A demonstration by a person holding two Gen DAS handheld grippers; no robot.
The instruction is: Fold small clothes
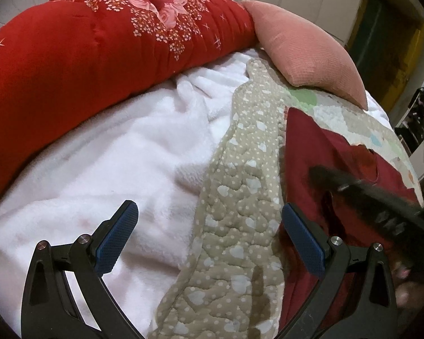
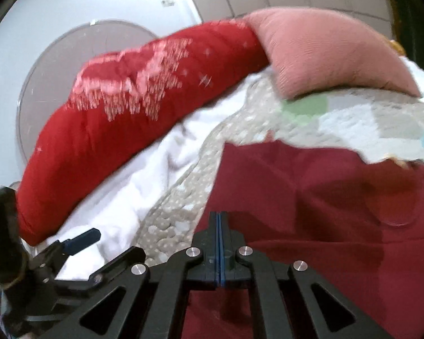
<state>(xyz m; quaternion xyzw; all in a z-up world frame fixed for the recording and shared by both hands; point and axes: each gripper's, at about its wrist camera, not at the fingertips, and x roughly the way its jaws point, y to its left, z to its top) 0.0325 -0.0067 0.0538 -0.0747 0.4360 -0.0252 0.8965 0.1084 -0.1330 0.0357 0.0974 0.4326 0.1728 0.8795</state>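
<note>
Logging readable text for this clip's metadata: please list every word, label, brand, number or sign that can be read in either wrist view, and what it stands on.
None: no readable text in either view.
The red quilt carries only pink flowers and white stars, no letters.
The beige quilted mat carries only dots and cloud shapes.
The maroon garment, pink pillow and both grippers show no print.

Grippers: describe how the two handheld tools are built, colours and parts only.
The left gripper and right gripper share one build: matte black plastic linkage arms with triangular cut-outs, round silver pivot pins, and blue fingers faced with textured rubber pads. No cables or markings show, and no sleeve is clearly visible.
</note>
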